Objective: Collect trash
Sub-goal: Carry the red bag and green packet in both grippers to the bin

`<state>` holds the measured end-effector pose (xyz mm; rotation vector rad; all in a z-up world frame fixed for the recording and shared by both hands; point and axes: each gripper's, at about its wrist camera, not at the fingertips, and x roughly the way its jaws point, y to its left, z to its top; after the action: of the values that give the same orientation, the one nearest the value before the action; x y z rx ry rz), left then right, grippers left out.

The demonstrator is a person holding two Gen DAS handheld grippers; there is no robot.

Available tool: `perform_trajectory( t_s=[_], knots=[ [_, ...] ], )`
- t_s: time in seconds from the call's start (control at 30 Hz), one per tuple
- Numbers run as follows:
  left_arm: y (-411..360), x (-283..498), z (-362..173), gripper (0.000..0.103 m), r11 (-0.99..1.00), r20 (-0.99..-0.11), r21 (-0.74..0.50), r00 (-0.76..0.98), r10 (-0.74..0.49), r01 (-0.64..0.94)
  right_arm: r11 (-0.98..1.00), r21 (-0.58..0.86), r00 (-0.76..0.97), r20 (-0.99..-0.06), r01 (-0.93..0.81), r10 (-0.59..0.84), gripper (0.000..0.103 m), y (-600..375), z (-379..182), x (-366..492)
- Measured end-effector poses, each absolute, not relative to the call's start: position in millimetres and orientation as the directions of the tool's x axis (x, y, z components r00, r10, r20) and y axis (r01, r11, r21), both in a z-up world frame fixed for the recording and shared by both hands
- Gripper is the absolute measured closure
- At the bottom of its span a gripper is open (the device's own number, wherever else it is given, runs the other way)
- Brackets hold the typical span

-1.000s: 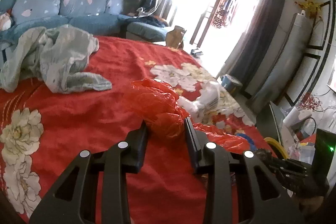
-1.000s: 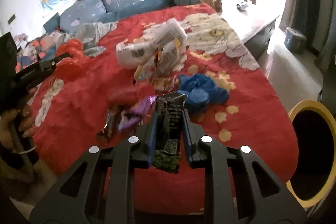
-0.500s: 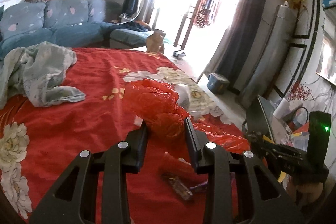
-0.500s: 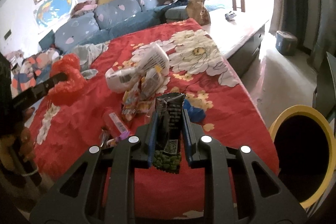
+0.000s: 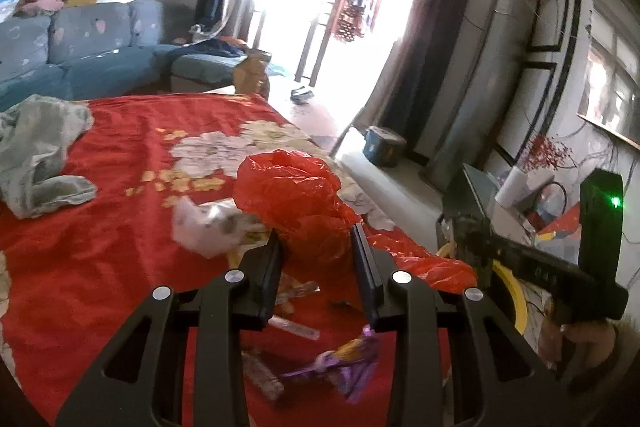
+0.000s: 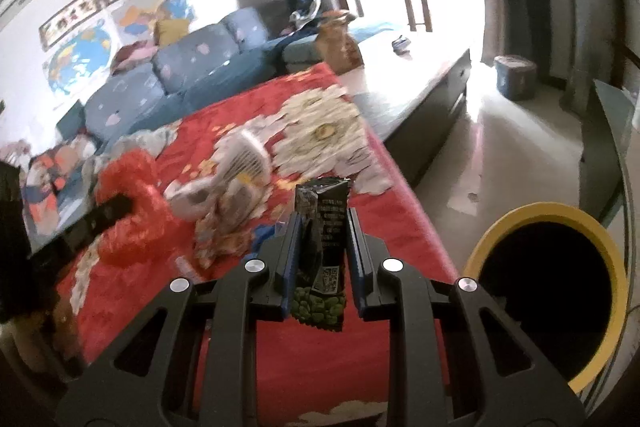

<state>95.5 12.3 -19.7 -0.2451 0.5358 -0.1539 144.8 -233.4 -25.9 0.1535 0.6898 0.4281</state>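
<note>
Trash: one red bag (image 5: pixel 298 205), one dark snack packet (image 6: pixel 326 247), each jaw-clamped.

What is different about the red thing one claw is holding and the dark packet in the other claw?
The red plastic bag is crumpled, puffy and bulges well beyond the left gripper; the dark snack wrapper is flat, slim and stands upright in the right gripper. The bag is plain red; the wrapper carries print and a green bottom. Both are clamped between jaws.

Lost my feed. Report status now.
Left gripper shut on red plastic bag. Right gripper shut on dark snack wrapper. Yellow-rimmed bin open, unobstructed.
</note>
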Motion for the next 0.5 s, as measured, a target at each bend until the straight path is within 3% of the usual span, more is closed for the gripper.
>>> perform_trajectory(
  t_s=[0.5],
  knots=[
    [-55,116,-18,0.071,0.949,-0.482,-0.243,0.824,-0.297,0.2,0.929,0.338,0.775,-0.542,-0.151,0.324,0.087,-315,-15,161]
  ],
)
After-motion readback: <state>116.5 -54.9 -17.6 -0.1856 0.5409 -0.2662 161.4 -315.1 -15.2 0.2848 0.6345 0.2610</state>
